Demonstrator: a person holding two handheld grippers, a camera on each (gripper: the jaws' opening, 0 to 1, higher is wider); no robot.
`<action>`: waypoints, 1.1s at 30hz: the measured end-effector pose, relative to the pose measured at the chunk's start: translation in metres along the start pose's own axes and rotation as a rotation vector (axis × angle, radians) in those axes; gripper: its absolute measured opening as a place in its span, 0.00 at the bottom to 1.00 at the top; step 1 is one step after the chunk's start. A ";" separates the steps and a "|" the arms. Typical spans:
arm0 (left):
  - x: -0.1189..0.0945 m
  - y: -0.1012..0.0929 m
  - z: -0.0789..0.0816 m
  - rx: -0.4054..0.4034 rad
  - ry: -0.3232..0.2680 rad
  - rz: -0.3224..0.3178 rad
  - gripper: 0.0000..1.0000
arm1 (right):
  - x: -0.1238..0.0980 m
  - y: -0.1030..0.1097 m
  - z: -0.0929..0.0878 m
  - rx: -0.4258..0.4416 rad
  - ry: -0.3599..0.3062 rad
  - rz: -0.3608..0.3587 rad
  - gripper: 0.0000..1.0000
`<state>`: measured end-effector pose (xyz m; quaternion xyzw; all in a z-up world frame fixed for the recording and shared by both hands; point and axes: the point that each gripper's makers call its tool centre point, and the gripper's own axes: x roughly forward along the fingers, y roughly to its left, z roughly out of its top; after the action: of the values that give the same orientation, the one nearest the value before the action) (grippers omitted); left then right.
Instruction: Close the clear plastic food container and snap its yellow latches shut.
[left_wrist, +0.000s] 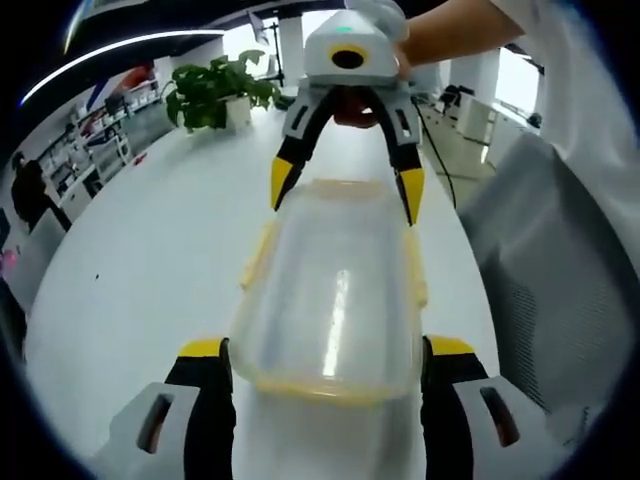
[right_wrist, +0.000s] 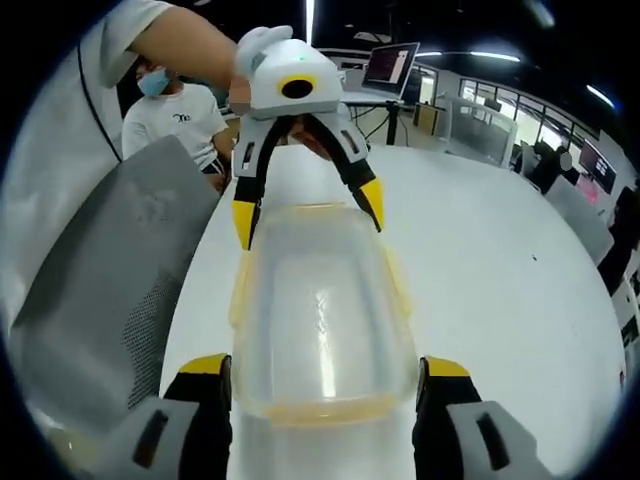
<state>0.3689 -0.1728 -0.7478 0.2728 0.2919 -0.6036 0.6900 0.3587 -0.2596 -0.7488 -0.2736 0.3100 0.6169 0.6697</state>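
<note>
Straddling: left gripper (left_wrist: 325, 375), jaws wide apart, flanks the near short end of the clear rectangular plastic food container (left_wrist: 330, 300), gripping nothing.
Container: lies lid-on upon the white table (left_wrist: 150, 260), long axis running gripper to gripper.
Latches: yellow side latches (left_wrist: 255, 260) seemingly unsnapped.
Opposite: right gripper (left_wrist: 345, 190), jaws spread, brackets the far end.

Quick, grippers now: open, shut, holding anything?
Left gripper: open, jaws straddling one end of the container.
Right gripper: open, straddling the opposite end.
</note>
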 end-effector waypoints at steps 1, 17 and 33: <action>-0.005 -0.001 -0.005 -0.004 0.004 0.004 0.75 | 0.005 0.001 0.005 -0.004 -0.001 0.003 0.74; -0.048 0.006 -0.055 -0.035 0.010 0.034 0.75 | 0.049 0.005 0.054 -0.042 -0.003 0.037 0.74; -0.040 0.072 -0.049 -0.010 0.017 0.019 0.75 | 0.052 -0.061 0.057 -0.023 0.013 0.025 0.75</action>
<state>0.4332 -0.1016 -0.7499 0.2775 0.2981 -0.5930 0.6946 0.4260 -0.1881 -0.7509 -0.2812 0.3105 0.6270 0.6568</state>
